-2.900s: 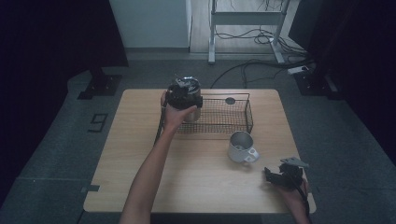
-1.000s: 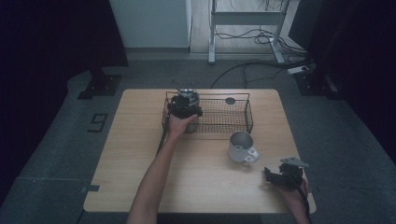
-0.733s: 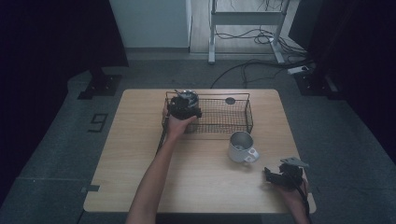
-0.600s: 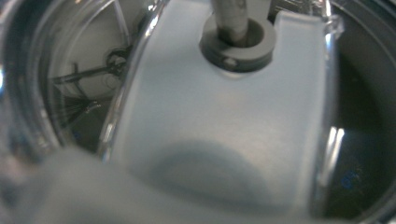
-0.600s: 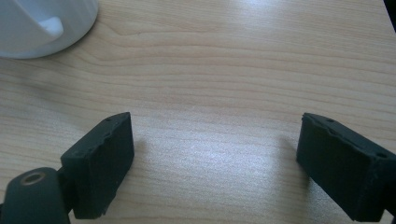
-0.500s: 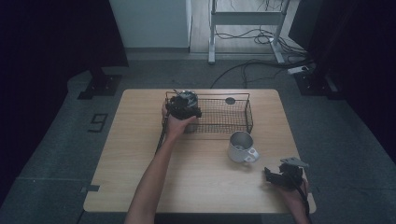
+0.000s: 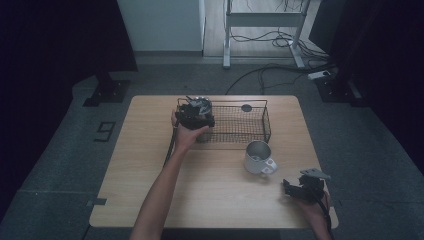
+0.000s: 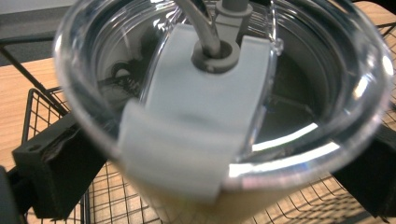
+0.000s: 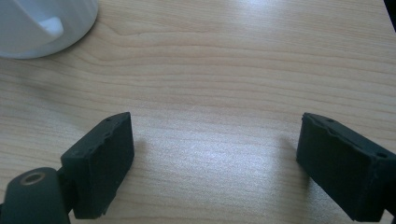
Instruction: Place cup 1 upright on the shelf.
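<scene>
1 lidded cup (image 8: 224, 121) set in the wire basket's (image 7: 260, 117) left end — left gripper (image 7: 195, 114) jaws spread off its sides, having just opened. White mug (image 7: 257, 157) waits on the table (image 7: 150, 190); right gripper (image 7: 302, 187) gapes idle. Cup's body, footing hidden.

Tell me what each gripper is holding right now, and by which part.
The left gripper has a lidded tumbler between its jaws, just below the clear lid, over the wire basket; the jaws have just opened, so whether the pads touch it cannot be told. The right gripper holds nothing.
</scene>
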Tool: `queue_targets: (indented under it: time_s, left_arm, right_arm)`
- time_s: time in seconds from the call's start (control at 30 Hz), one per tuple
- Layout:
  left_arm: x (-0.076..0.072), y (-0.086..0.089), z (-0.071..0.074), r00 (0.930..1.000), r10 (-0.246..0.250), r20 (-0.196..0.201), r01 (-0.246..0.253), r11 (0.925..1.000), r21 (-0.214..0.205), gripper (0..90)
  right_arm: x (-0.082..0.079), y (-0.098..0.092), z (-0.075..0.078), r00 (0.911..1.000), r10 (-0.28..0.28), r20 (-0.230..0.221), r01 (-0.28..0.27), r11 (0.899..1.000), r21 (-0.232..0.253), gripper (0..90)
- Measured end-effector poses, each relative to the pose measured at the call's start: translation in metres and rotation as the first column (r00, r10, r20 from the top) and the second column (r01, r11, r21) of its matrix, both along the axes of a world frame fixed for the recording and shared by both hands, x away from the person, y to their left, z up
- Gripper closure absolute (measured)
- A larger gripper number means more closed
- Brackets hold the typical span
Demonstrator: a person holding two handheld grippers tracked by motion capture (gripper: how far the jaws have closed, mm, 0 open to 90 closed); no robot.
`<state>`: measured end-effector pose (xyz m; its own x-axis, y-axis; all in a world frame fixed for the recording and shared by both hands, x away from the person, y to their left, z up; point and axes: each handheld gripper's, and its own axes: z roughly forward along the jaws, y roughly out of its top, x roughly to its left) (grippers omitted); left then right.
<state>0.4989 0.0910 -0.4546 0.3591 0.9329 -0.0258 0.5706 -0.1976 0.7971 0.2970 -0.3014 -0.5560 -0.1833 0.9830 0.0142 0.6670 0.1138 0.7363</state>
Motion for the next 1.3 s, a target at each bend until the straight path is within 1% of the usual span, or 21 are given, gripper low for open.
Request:
queue_targets:
  time_s: [0.03,0.1,0.13,0.23,0.27,0.33,0.53,0.73,0.8,0.87,0.93,1.0,1.07,1.2,1.3]
  left_arm:
    - [-0.003,0.002,0.001,1.0,-0.004,0.004,0.004,1.0,-0.008,0.0]
    - [-0.006,0.003,0.003,1.0,-0.009,0.0,0.009,0.9999,-0.007,0.0]
    - [-0.01,0.005,0.006,0.9998,-0.02,0.007,0.02,0.9996,-0.017,0.0]
    - [-0.014,0.006,0.007,0.9996,-0.027,0.008,0.028,0.9994,-0.022,0.0]
    - [-0.017,0.007,0.008,0.999,-0.043,0.005,0.044,0.9988,-0.023,0.0]
    - [-0.019,0.008,0.007,0.9984,-0.056,0.002,0.056,0.9979,-0.033,0.0]
    - [-0.025,0.012,0.006,0.9979,-0.063,-0.009,0.063,0.9974,-0.036,0.0]
    - [-0.034,0.018,0.005,0.9974,-0.072,0.002,0.072,0.9962,-0.049,0.0]
    - [-0.038,0.019,0.004,0.9975,-0.071,-0.005,0.07,0.9965,-0.046,0.0]
    - [-0.042,0.02,0.003,0.9974,-0.072,-0.009,0.071,0.9969,-0.034,0.0]
    - [-0.046,0.022,0.002,0.9974,-0.07,-0.013,0.07,0.9968,-0.04,0.0]
    - [-0.052,0.025,0.002,0.9971,-0.075,-0.013,0.075,0.9966,-0.036,0.0]
    - [-0.059,0.028,0.003,0.9967,-0.081,-0.002,0.081,0.9961,-0.033,0.0]
    - [-0.072,0.032,0.009,0.9948,-0.102,0.004,0.102,0.9931,-0.058,0.5]
    - [-0.081,0.034,0.013,0.9931,-0.117,0.012,0.117,0.9908,-0.068,0.5]
  right_arm:
    - [0.0,0.0,0.0,1.0,0.0,0.0,0.0,1.0,0.0,10.9]
    - [0.0,0.0,0.0,1.0,0.0,0.0,0.0,1.0,0.0,10.9]
    - [0.0,0.0,0.0,1.0,-0.002,0.0,0.002,1.0,0.0,10.8]
    - [0.001,0.0,0.0,1.0,-0.006,-0.001,0.006,1.0,0.001,10.8]
    - [0.002,0.0,0.0,1.0,-0.006,-0.002,0.006,1.0,-0.001,10.8]
    - [0.002,0.0,0.0,1.0,-0.005,-0.002,0.005,1.0,-0.001,10.8]
    - [0.003,0.0,0.0,1.0,-0.007,-0.001,0.007,1.0,-0.001,10.8]
    - [0.003,0.0,0.0,0.9999,-0.01,-0.001,0.01,1.0,-0.001,10.7]
    - [0.003,0.0,0.0,1.0,-0.01,-0.001,0.01,1.0,-0.001,10.7]
    - [0.003,0.0,0.0,1.0,-0.01,-0.001,0.01,1.0,-0.001,10.7]
    - [0.003,0.0,0.0,0.9999,-0.01,-0.001,0.01,1.0,-0.001,10.7]
    - [0.003,0.0,0.0,0.9999,-0.01,-0.001,0.01,1.0,-0.002,10.7]
    - [0.003,0.0,0.0,0.9999,-0.01,-0.001,0.01,1.0,-0.002,10.7]
    - [0.003,0.001,0.0,0.9999,-0.011,-0.001,0.011,1.0,-0.002,11.1]
    - [0.003,0.0,0.0,0.9999,-0.011,0.0,0.011,1.0,-0.002,11.0]
